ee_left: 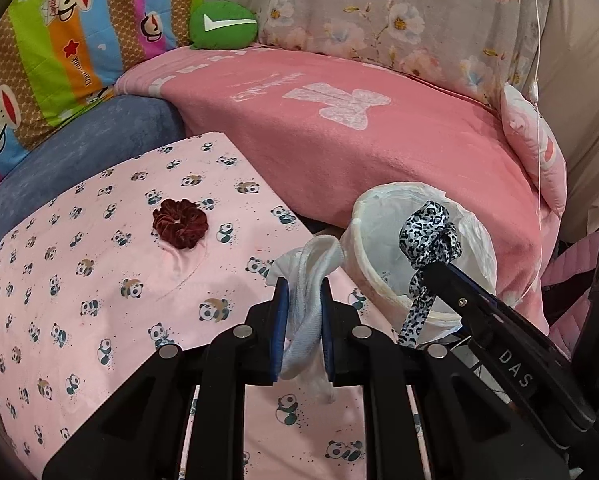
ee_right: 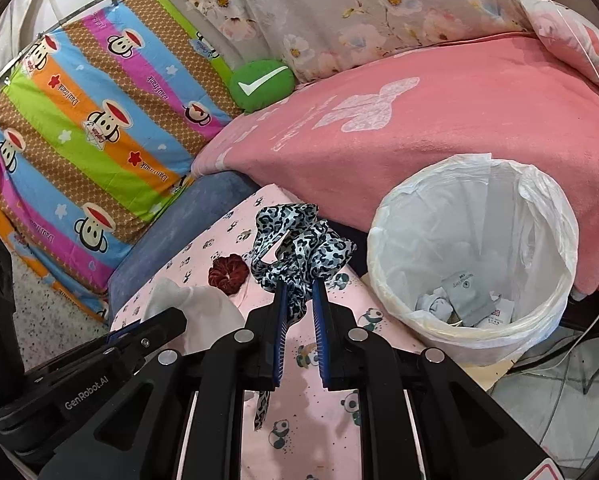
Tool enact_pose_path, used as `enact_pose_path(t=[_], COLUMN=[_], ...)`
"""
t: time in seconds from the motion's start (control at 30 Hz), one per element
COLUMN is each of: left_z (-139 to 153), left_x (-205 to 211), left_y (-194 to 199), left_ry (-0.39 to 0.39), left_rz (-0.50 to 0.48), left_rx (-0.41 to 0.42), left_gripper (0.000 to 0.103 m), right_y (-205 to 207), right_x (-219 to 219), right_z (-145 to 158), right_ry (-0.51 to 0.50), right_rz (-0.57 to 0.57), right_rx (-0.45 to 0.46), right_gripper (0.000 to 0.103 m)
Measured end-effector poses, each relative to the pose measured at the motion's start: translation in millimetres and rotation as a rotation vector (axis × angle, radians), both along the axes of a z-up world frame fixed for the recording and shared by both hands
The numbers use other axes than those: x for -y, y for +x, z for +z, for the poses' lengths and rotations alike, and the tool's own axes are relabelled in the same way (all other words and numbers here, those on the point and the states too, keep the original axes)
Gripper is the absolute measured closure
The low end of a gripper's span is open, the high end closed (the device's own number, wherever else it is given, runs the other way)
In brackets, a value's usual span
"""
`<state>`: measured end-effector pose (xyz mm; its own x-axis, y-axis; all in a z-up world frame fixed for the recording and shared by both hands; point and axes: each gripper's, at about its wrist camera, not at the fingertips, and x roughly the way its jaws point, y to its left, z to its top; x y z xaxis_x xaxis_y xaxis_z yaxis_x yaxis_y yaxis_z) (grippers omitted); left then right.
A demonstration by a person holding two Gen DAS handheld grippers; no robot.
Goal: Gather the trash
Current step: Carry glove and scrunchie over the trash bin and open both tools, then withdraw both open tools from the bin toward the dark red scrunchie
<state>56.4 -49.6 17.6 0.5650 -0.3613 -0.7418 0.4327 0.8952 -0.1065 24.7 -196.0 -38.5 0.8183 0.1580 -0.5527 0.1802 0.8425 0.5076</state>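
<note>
Right now the left gripper (ee_left: 304, 288) is clamped on a crumpled white tissue (ee_left: 313, 264) held above the panda-print sheet (ee_left: 99, 280), w/ a dark red scrunchie (ee_left: 180, 223) lying on that sheet. The right gripper (ee_right: 299, 286) pinches a leopard-print ribbon (ee_right: 299, 240), just beside the bag-lined trash bin (ee_right: 475, 256), which has paper scraps at its bottom.
</note>
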Motion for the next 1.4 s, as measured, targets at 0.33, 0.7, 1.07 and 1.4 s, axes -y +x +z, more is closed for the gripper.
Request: enact_pose_path(t=[0.33,0.7,1.07,1.4], left_z=[10,10,-5,-19], left_x=[54,118,124,90], left_y=[-1,2,22,33], left_ry=[0.001,-0.002,-0.002,0.018], left_rz=[-0.103,-0.214,-0.155,-0.064], left_rx=[0.019,0.040,0.020,0.000], left_gripper=[0.088,0.088,0.043,0.040], right_y=[-15,-23,-13,0], right_x=[54,104,132,128], right_z=[-6,-21,-36,-43], right_ry=[0.029,0.053,0.059,0.051], right_rz=[-0.097,-0.170,-0.193,-0.175], right_rx=[0.005,-0.016,-0.047,-0.060], right_gripper=[0.089,0.089,0.086,0.076])
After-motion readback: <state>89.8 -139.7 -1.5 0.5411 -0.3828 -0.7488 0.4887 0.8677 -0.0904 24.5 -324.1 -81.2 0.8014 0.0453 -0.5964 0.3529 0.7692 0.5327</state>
